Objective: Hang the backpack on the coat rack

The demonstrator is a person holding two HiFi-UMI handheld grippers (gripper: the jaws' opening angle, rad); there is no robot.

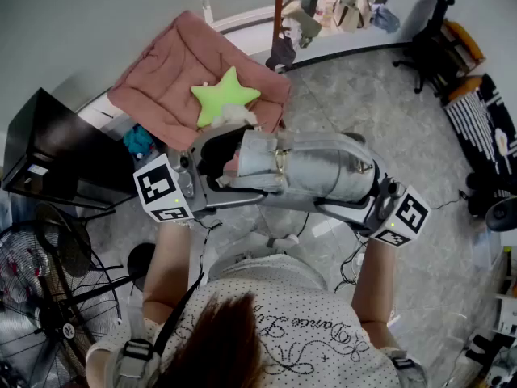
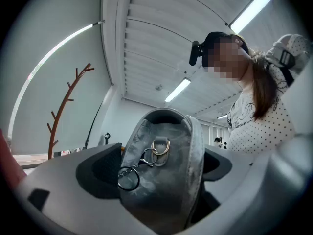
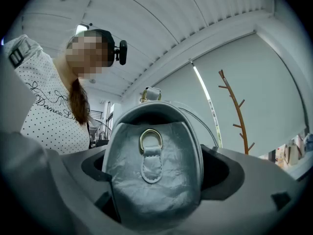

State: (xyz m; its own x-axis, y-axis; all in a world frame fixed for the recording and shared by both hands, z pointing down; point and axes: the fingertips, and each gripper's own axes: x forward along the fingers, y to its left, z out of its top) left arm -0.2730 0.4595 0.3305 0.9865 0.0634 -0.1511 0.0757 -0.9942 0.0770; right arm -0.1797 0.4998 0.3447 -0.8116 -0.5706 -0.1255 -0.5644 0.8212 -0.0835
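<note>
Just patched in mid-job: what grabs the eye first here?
A grey backpack is held level between both grippers: left gripper clamped on one end, right gripper on the other. Beyond it, a green star pillow sits on a pink cushion, with the brown coat rack behind.

I see a white shirt [image 1: 283, 322] dotted black with looping script, and grey-buckled shoulder straps [image 1: 136, 354]. The left gripper [image 2: 161, 165] and right gripper [image 3: 159, 173] are grey shells, each carrying a black-and-white marker cube [image 1: 164, 189].

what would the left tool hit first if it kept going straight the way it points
The grey crinkled-leather backpack: its ringed end sits clamped in the left tool, so going straight on would probably just push into it. What lies beyond is hidden.
</note>
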